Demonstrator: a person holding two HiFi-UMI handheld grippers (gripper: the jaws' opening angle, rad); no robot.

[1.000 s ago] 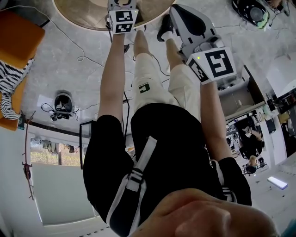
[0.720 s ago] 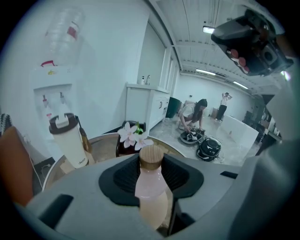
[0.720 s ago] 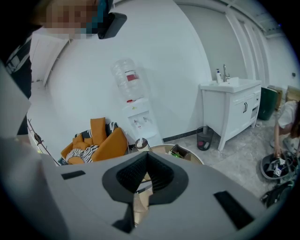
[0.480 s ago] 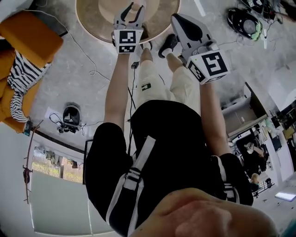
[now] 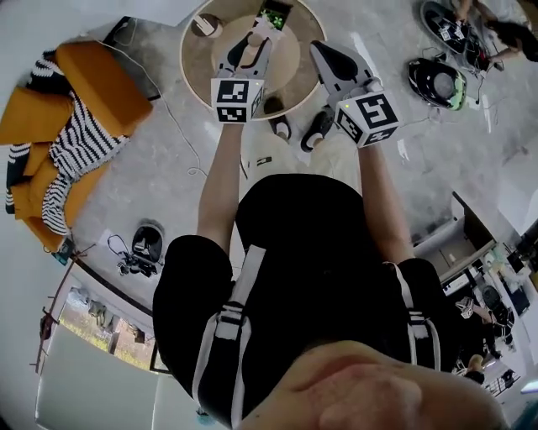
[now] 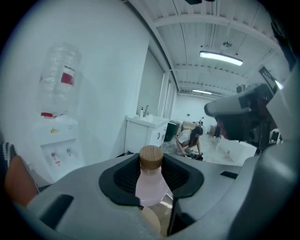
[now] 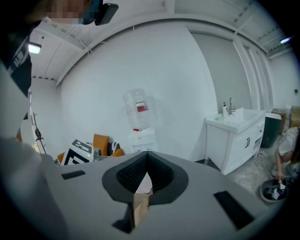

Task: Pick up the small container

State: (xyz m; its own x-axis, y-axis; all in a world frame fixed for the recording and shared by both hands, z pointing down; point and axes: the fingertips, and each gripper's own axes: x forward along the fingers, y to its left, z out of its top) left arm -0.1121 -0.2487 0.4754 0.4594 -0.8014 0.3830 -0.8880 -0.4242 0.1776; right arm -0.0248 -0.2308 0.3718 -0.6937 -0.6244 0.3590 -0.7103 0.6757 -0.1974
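Note:
The small container [image 6: 151,185] is a pale pink bottle with a round wooden cap [image 6: 151,157]. It stands upright between the black pads of my left gripper [image 6: 151,187], which is shut on its body. In the head view the left gripper [image 5: 246,52] holds the container [image 5: 250,40] over the round wooden table [image 5: 192,67]. To its right my right gripper [image 5: 326,52] hangs near the table's edge with its jaws together and nothing held. In the right gripper view the right gripper [image 7: 146,176] shows its pads meeting.
On the table lie a small light object [image 5: 204,25] and a dark green-lit device [image 5: 273,13]. An orange chair [image 5: 101,80] with striped cloth stands at the left. Headsets [image 5: 435,82] and cables lie on the grey floor. A water dispenser [image 6: 54,140] stands by the wall.
The head view has tipped, so the table and both grippers sit lower in the picture and show in full. The left gripper still holds the container over the table.

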